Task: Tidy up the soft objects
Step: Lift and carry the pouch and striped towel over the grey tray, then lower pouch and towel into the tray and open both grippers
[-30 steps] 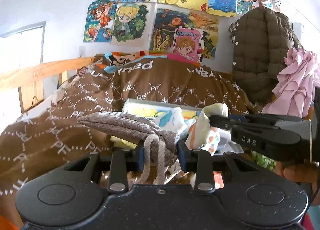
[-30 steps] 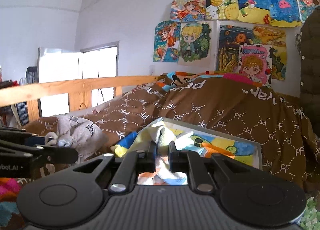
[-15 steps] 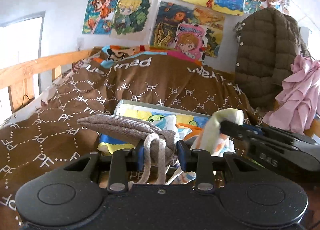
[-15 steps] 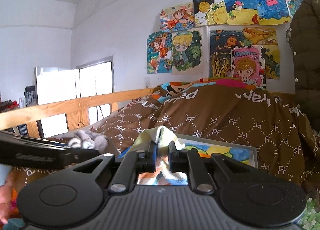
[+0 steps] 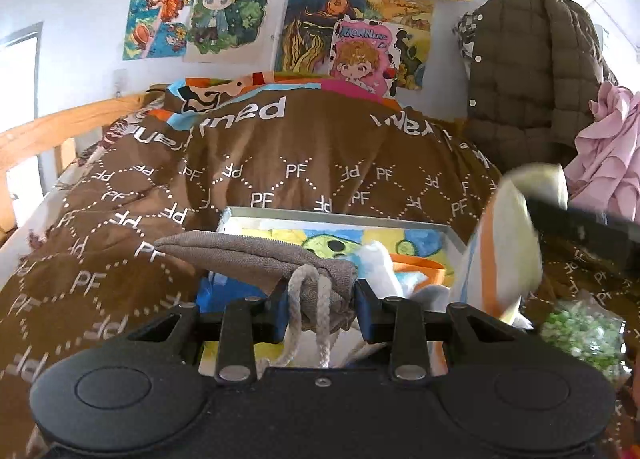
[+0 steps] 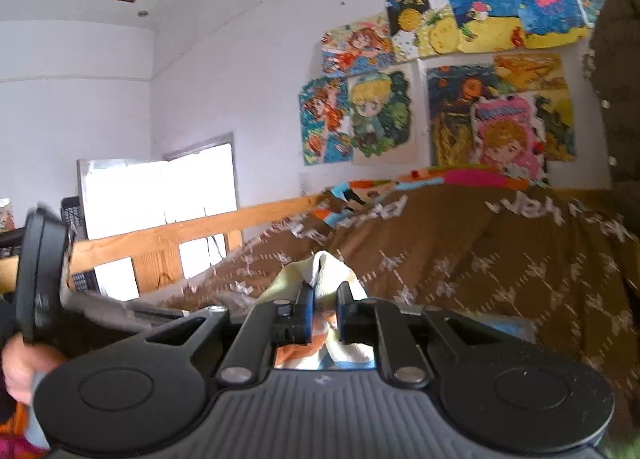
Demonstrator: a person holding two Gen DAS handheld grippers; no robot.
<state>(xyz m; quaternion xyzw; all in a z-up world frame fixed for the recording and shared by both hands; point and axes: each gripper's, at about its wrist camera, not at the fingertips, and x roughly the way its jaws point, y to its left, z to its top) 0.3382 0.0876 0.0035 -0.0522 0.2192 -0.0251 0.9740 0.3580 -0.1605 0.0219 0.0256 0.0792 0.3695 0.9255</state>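
Bedside — left gripper (image 5: 320,309) now nearer tray (image 5: 340,215), pouch (image 5: 256,255) still clamped

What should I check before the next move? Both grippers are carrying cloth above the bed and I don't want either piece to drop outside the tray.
1. Left gripper grip: ok, shut on the grey drawstring pouch at its gathered neck.
2. Pouch cord: not ok, it dangles loose below the fingers and might snag.
3. Right gripper grip: ok, shut on the pale printed cloth.
4. Tray in reach: ok in the left wrist view, straight ahead on the brown quilt.
5. Room in the tray: cannot tell, cloth already lies in it.
6. Clearance between the grippers: cannot tell, the image is blurred.
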